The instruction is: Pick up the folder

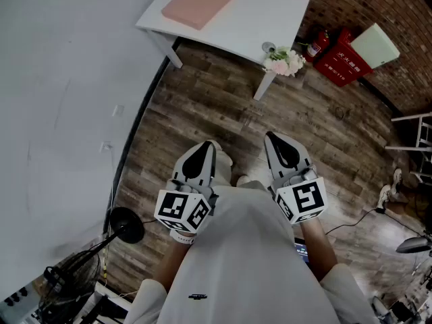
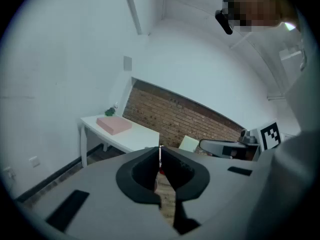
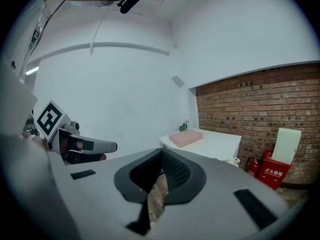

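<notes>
The task looks barely started: left tongs (image 1: pixel 204 150) and right tongs (image 1: pixel 277 144) sit low in the head view, both clenched on nothing. The pink folder (image 1: pixel 200 2) lies flat on the white tabletop (image 1: pixel 263 12) at the frame's top, well apart from them. The next move probably calls for closing that gap and opening the tongs at the folder's edge.

Head view looks down; gripper views share the far table (image 1: pixel 263 12).

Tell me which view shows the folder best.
Head view: the folder appears largest, seen from above on the table, though its far corner sits at the frame's top edge. Both gripper views show it whole but small and distant, seen from the side.
</notes>
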`<state>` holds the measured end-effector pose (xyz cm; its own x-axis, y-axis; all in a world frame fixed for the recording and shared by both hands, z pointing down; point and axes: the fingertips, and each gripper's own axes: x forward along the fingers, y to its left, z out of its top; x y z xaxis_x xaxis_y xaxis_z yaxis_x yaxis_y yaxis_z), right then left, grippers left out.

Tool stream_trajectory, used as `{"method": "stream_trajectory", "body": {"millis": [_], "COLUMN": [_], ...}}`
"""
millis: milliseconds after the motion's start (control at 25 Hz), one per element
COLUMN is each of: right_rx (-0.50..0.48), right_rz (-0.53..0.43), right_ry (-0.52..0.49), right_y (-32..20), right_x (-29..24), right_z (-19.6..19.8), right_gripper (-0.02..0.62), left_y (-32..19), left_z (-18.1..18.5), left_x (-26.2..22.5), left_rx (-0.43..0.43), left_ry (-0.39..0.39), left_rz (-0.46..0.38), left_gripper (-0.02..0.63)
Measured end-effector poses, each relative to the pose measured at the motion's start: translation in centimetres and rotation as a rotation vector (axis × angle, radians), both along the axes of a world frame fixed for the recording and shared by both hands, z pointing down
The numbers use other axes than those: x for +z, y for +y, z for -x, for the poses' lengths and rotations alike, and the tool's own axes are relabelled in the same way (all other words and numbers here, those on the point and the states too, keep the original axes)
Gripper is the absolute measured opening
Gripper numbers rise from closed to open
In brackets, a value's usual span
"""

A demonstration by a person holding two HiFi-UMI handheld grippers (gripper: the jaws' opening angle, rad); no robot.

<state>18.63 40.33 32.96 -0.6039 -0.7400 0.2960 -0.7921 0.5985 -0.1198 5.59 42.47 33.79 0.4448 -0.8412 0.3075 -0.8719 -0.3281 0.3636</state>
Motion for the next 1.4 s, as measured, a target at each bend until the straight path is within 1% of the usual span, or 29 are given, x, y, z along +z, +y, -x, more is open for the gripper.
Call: {"method": "stream_trajectory", "body": {"millis": [120, 200, 360, 480, 520, 600, 840, 1160, 1400], "right_rx": [0.003, 0.002, 0.013, 0.020, 0.019, 0.021, 0.015, 0.038, 0.069], "right_rz": [-0.016, -0.009, 0.014, 0.049, 0.050, 0.040, 0.013, -0.022, -0.038], "right_ry": [-0.008, -0.013, -0.016, -0.087, -0.110, -0.124, -0.084, -0.065, -0.035], "right_y": [2.3, 3.8, 5.6, 5.9, 5.8, 5.4, 3.3, -0.6, -2.3], "right_x": [0.0, 0.2, 0.6, 0.1, -0.2, -0.5, -1.1, -1.7, -1.8], "right_z": [-1.1, -1.2, -0.8, -0.3, 0.0, 0.8, 5.1, 12.5, 15.8], "right_gripper": [0.006, 0.005, 0.005, 0.006, 0.006, 0.006, 0.006, 0.006, 0.006], "left_y": [2.3, 3.8, 5.2, 5.2, 5.1, 4.8, 2.7, -0.4, -2.6], "left_z": [-2.6, -3.4, -3.0, -2.0, -1.6, -0.3, 4.9, 12.4, 15.7], "left_x": [-0.2, -0.6, -1.1, -1.1, -1.2, -1.4, -1.7, -2.6, -2.6], "left_rx": [0.029, 0.051, 0.070, 0.055, 0.050, 0.043, 0.019, 0.034, 0.063], "left_ry": [0.012, 0.013, -0.013, -0.004, 0.000, 0.005, 0.019, 0.046, 0.061], "left_rz": [-0.010, -0.016, -0.023, -0.015, -0.021, -0.031, -0.049, -0.095, -0.116], "left_gripper": [0.026, 0.026, 0.026, 0.026, 0.026, 0.026, 0.026, 0.026, 0.026]}}
